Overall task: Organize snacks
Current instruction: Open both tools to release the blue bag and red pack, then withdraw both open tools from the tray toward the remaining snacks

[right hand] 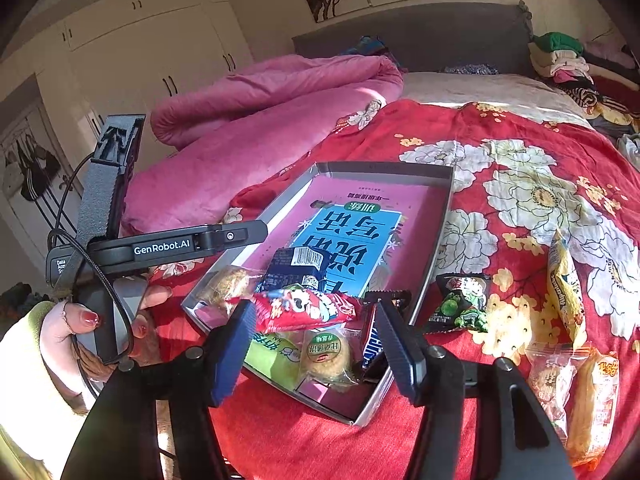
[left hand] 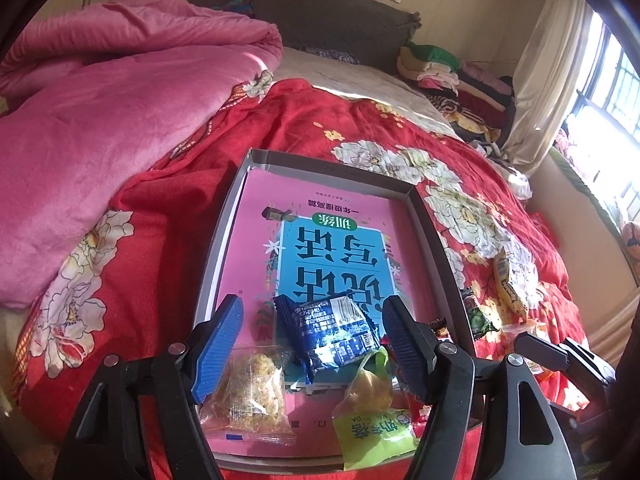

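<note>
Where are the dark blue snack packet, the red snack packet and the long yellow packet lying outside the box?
dark blue snack packet (left hand: 334, 330): left wrist view, middle of its wrapper.
red snack packet (right hand: 306, 309): right wrist view, middle of its printed front.
long yellow packet (right hand: 566, 280): right wrist view, middle of its length, on the bedspread.

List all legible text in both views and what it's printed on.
"GenRobot.AI": side of the left tongs body, right wrist view.
"Data Acc...": label on the same body, cut off.
"说话写话训练": upside down on the workbook lining the box.
"NAI ... DA": green snack packet; its Chinese characters are unclear.
Barcode digits on the dark blue packet: too small.
Other wrappers: blurred.
</note>
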Motion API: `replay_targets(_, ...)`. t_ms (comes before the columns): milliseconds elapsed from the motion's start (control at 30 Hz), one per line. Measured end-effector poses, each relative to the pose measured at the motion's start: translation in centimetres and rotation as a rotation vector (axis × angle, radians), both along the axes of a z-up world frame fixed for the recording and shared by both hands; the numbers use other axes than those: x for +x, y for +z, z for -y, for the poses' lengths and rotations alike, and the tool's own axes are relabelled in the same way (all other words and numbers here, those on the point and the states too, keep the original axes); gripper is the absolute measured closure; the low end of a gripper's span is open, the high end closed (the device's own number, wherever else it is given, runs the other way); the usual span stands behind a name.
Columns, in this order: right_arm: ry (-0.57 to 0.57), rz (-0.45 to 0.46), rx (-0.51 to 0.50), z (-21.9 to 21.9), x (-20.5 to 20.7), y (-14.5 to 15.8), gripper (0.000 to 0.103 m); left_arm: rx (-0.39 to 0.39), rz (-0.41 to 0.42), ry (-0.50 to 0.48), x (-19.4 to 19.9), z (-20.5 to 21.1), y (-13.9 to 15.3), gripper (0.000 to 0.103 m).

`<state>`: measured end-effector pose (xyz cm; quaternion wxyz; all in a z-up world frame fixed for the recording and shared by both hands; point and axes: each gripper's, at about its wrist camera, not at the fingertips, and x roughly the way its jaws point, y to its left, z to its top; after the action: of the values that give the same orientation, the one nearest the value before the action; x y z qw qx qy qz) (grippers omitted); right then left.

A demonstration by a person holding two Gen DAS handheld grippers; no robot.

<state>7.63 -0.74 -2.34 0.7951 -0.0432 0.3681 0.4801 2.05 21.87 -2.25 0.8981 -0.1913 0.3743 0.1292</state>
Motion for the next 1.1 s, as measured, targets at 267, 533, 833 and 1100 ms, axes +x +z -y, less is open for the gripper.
replay_targets(267, -0.055, 0.035, 0.041, 1.5, 0.3, 1.6, 0.035, 0.031, 0.029, -0.02, -0.4, 1.3, 1.5, 0.026)
replay_targets(533, -0.091, 0.098, 0.069, 2.6, 0.2, 3.0, 0.03, -0.002, 0.052, -0.041, -0.8, 2.4, 2.7, 0.025)
replay_targets(833, -0.128, 0.114, 0.088, 4.0, 0.4, 3.9, 0.029, -0.006, 0.075, -0.075, -0.9, 3.9, 4.1, 0.025)
replay_targets(1100, -0.156, 0.133, 0.101, 5.3, 0.5, 4.8, 0.029, -0.008, 0.089, -0.098, -1.0, 5.0, 4.9, 0.025)
